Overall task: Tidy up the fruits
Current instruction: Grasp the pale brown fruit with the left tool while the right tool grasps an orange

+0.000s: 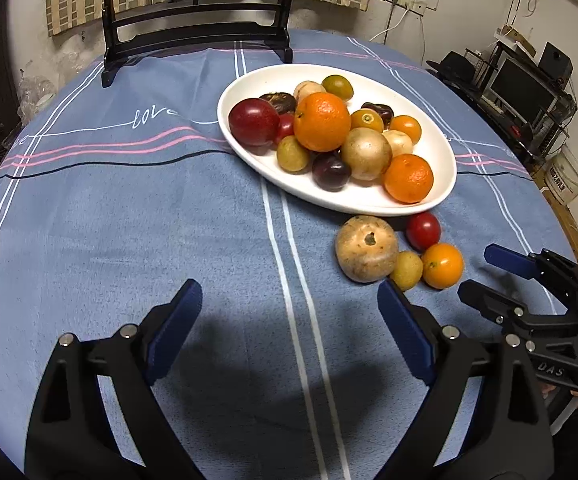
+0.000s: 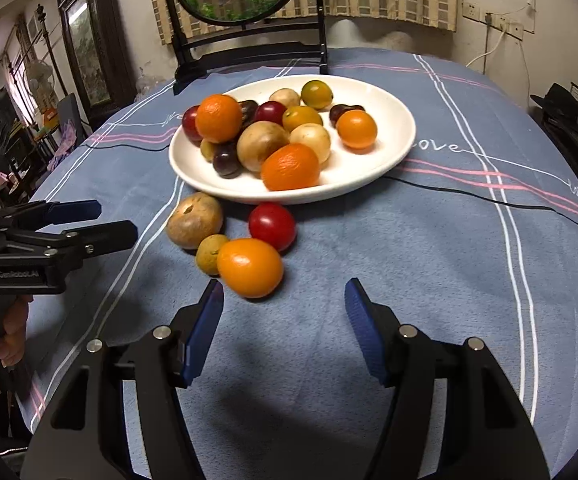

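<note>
Left wrist view: nearest the lens, the left hand-held gripper (image 1: 289, 312) stood wide apart, its blue pads (image 1: 177, 320) holding nothing, hovering over the blue striped cloth of the tabletop (image 1: 129, 240). At 1 o'clock from it, four loose fruits lay on the cloth in a touching cluster: a large tan fruit (image 1: 367, 249), a small yellow-brown fruit (image 1: 407, 270) beside it, an orange fruit (image 1: 443, 266) and a red fruit (image 1: 423, 231). The red one sat just beside the near rim of the white oval plate (image 1: 249, 80), which was at 12 o'clock and piled with oranges, dark plums, tan and yellow fruits. The right hand-held gripper (image 1: 485, 276) came in at 3 o'clock, seen side-on, its fingers apart and empty. A black wooden stand (image 1: 197, 36) stood on the far tabletop at 11 o'clock.

Right wrist view: the right gripper's fingers (image 2: 205, 332) were spread wide, empty, low over the cloth. The orange fruit (image 2: 250, 267) lay just ahead of the left finger at 11 o'clock, touching the small yellow-brown fruit (image 2: 211, 251) and the red fruit (image 2: 271, 226); the tan fruit (image 2: 195, 220) sat behind them. The plate (image 2: 389, 120) was at 12 o'clock. The left gripper (image 2: 109, 222) showed at 9 o'clock, fingers parted.
</note>
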Action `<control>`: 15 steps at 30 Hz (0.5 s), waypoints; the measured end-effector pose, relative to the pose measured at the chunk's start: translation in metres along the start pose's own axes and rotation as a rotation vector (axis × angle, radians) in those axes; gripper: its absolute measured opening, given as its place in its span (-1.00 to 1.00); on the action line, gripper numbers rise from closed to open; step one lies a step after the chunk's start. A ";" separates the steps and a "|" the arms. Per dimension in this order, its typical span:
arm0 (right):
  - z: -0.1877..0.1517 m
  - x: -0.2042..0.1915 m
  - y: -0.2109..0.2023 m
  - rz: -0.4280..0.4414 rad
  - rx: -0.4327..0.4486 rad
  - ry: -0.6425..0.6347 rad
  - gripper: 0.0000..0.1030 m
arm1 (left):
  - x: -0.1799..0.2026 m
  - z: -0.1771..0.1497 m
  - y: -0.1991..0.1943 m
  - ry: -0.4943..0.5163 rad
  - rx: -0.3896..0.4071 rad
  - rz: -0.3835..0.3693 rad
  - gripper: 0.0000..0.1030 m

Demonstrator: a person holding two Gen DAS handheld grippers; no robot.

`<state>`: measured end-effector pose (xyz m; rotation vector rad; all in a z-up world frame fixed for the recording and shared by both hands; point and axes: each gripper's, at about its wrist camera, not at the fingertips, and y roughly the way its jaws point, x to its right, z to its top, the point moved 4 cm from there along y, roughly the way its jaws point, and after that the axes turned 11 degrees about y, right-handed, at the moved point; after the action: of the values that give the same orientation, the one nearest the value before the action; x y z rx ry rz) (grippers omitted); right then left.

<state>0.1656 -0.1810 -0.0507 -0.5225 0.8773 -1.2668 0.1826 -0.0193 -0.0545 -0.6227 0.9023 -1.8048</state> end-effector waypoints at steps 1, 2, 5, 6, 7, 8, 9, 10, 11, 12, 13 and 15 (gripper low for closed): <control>-0.001 -0.002 0.000 0.001 -0.002 -0.007 0.24 | 0.000 -0.001 0.001 0.002 -0.002 0.005 0.77; -0.001 -0.004 0.001 0.001 -0.003 -0.013 0.24 | 0.001 -0.002 0.001 0.004 -0.005 0.010 0.77; -0.003 -0.011 0.002 -0.016 0.000 -0.049 0.24 | 0.002 -0.004 -0.001 -0.002 -0.001 0.004 0.77; -0.003 -0.013 0.003 -0.025 0.001 -0.060 0.24 | 0.003 -0.005 -0.002 -0.005 0.002 -0.002 0.77; -0.003 -0.014 0.004 -0.032 -0.002 -0.069 0.24 | 0.003 -0.006 -0.002 -0.006 0.003 -0.001 0.77; -0.003 -0.015 0.005 -0.037 -0.005 -0.073 0.24 | 0.003 -0.007 -0.002 -0.007 0.001 0.002 0.77; -0.003 -0.016 0.007 -0.044 -0.010 -0.075 0.24 | 0.003 -0.007 -0.001 -0.008 -0.001 0.001 0.77; -0.003 -0.015 0.009 -0.051 -0.013 -0.076 0.24 | 0.003 -0.008 -0.001 -0.013 -0.004 -0.002 0.77; -0.002 -0.015 0.010 -0.059 -0.016 -0.078 0.24 | 0.002 -0.009 0.000 -0.019 -0.005 -0.003 0.77; -0.002 -0.015 0.012 -0.066 -0.021 -0.081 0.24 | 0.001 -0.009 0.000 -0.024 -0.006 -0.002 0.77; -0.001 -0.016 0.014 -0.071 -0.025 -0.084 0.24 | 0.000 -0.010 0.000 -0.027 -0.006 0.000 0.77; -0.001 -0.017 0.017 -0.082 -0.029 -0.091 0.24 | -0.001 -0.011 0.000 -0.032 -0.004 0.008 0.77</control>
<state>0.1737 -0.1603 -0.0595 -0.6406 0.8056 -1.2960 0.1750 -0.0154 -0.0607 -0.6487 0.8860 -1.7816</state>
